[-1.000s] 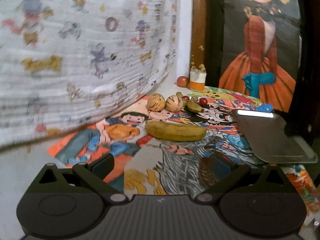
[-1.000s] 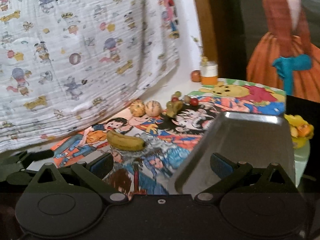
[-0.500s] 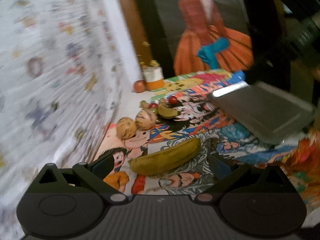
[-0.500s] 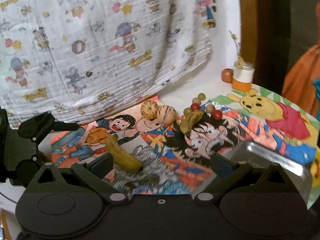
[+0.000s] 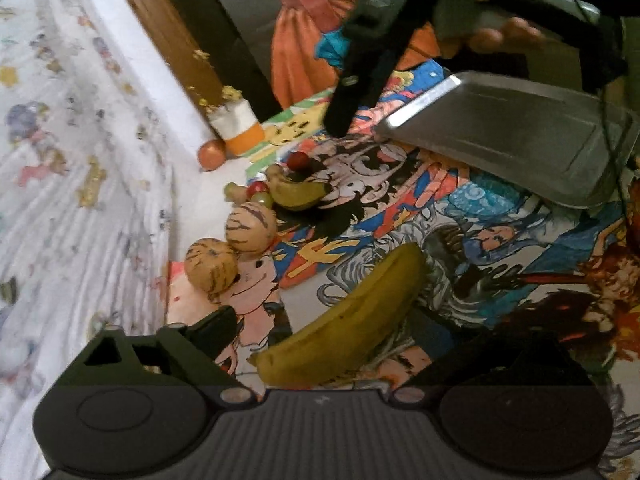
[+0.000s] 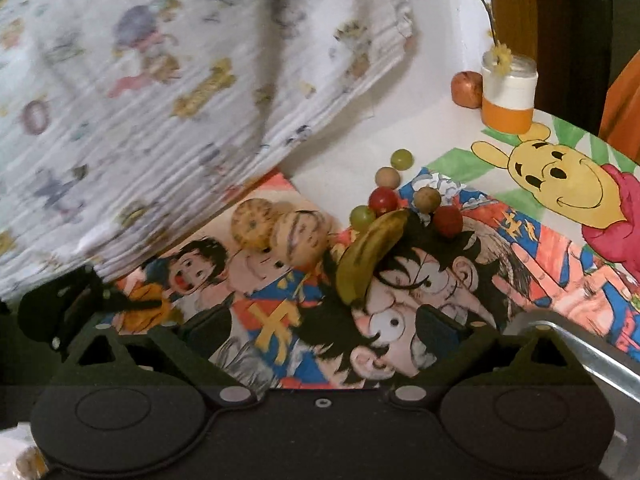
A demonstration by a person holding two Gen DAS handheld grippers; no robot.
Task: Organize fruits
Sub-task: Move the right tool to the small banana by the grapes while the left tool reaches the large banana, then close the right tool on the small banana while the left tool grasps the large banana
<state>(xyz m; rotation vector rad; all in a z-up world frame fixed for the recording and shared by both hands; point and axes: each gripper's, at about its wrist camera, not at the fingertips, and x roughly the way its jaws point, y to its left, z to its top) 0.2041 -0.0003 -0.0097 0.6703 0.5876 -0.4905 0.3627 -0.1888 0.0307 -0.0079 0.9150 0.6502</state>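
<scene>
A large yellow banana (image 5: 344, 320) lies on the cartoon-printed mat, its near end between the fingers of my open left gripper (image 5: 324, 332). Beyond it sit two striped round fruits (image 5: 250, 226), a small banana (image 5: 298, 194) and several grapes (image 5: 298, 160). My right gripper (image 6: 324, 328) is open and empty, low over the mat, with the small banana (image 6: 368, 256) just ahead of it. The striped fruits (image 6: 298, 236) and grapes (image 6: 384, 200) lie around that banana. The right gripper's body shows in the left wrist view (image 5: 372, 40), held by a hand.
A steel tray (image 5: 516, 136) lies at the right of the mat; its corner shows in the right wrist view (image 6: 592, 348). A white and orange jar (image 6: 508, 94) and a brown ball (image 6: 466, 89) stand at the back. A printed cloth (image 6: 160, 100) hangs on the left.
Both grippers have moved forward and down toward the fruit. The large banana now lies between the left fingers. The right gripper has swung left off the tray to the small banana.
</scene>
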